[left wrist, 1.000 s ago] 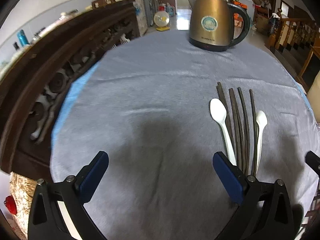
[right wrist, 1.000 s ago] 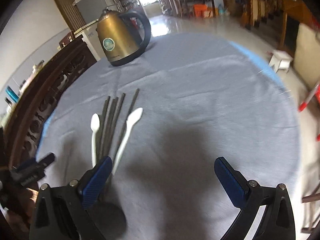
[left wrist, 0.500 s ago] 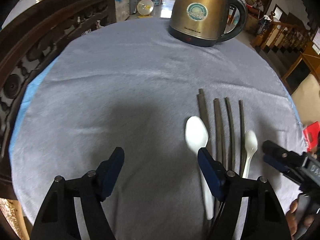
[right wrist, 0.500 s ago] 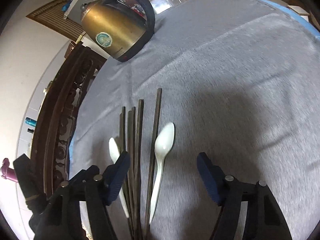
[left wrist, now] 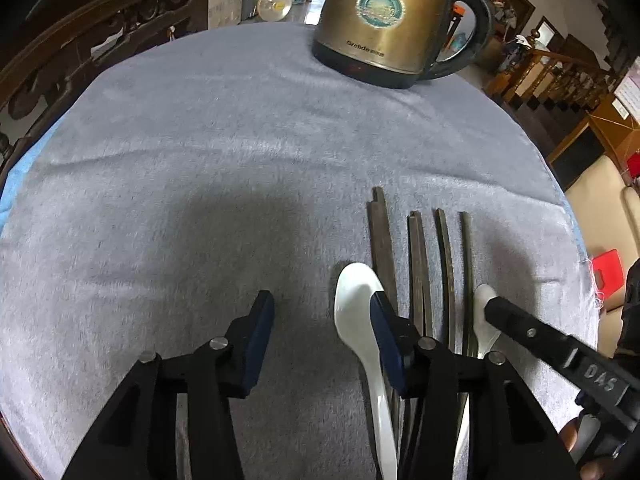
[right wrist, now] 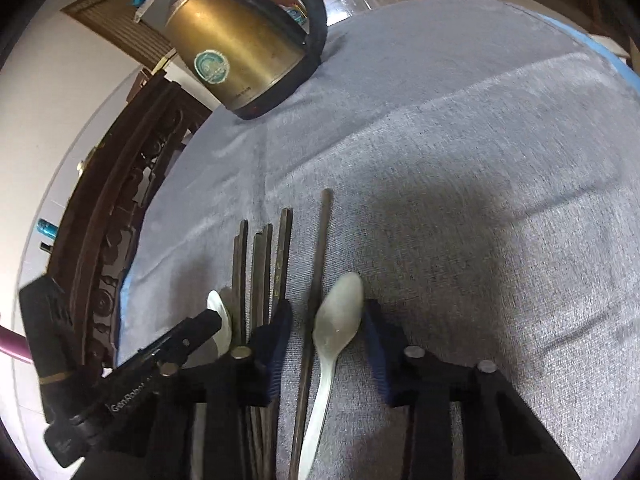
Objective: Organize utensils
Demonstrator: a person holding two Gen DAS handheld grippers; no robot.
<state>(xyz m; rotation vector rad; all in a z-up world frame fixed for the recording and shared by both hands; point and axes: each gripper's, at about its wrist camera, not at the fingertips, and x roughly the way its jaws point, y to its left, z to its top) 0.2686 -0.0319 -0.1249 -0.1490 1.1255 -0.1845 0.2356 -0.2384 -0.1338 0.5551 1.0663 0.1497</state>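
Several dark chopsticks lie side by side on the grey cloth, with a white spoon on each side. My left gripper is open and low over the cloth; its right finger overlaps the left white spoon. In the right wrist view my right gripper is open, its jaws on either side of the right white spoon and one chopstick. The other spoon shows behind the left gripper's finger there.
A brass electric kettle stands at the far side of the round table. A carved dark wooden chair back runs along the left edge. Bare cloth lies right of the utensils.
Both grippers have moved forward and down toward the utensils and narrowed. The left now overlaps the left spoon; the right now straddles the right spoon.
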